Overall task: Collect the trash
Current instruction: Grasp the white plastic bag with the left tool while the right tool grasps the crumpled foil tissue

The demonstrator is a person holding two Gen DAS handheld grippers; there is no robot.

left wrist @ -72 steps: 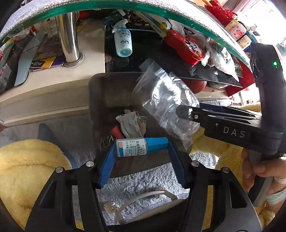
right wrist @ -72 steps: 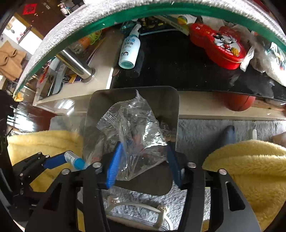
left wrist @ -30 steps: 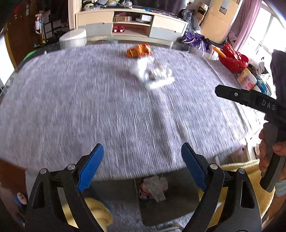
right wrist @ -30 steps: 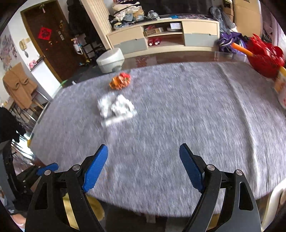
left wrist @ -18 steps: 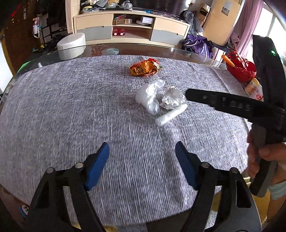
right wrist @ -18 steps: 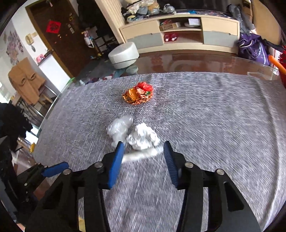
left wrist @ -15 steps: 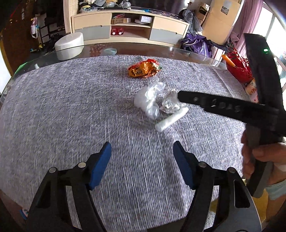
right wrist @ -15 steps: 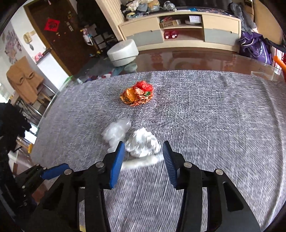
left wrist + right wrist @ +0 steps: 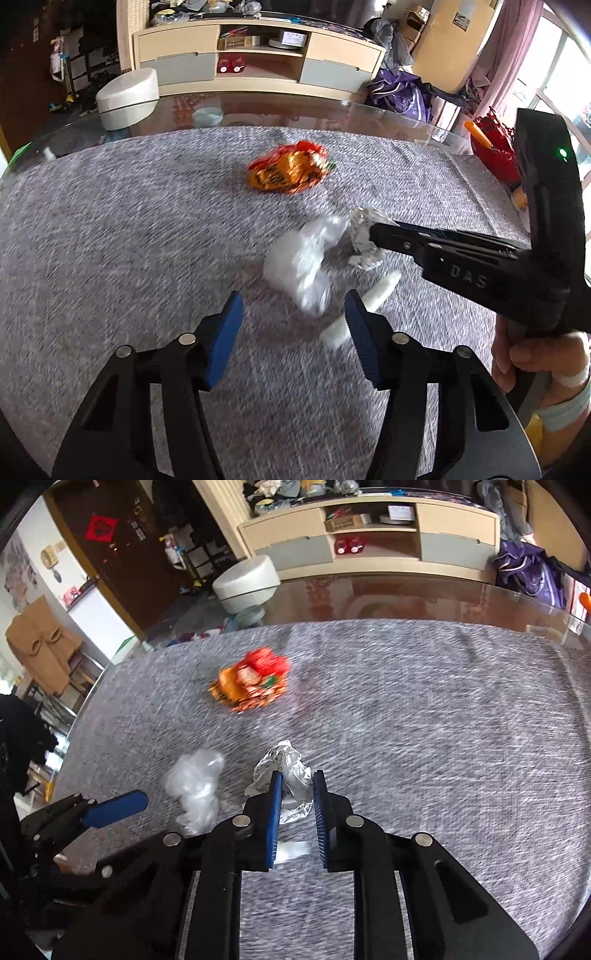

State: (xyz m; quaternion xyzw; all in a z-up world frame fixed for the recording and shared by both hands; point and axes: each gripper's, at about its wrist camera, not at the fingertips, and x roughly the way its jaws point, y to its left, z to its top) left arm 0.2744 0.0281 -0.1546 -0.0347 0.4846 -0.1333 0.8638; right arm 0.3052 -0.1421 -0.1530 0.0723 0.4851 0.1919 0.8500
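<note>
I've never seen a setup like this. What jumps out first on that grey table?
The bright orange snack wrapper stands out, alone toward the far side of the grey tablecloth. Nearer, the right gripper is closing around a crumpled foil ball, with a clear plastic wad beside it. The left gripper is closing toward that wad from the near side.

Home living rm: TV cabinet (image 9: 258, 59), pouf (image 9: 245, 583), coat (image 9: 40, 646) on rack, cluttered floor.
</note>
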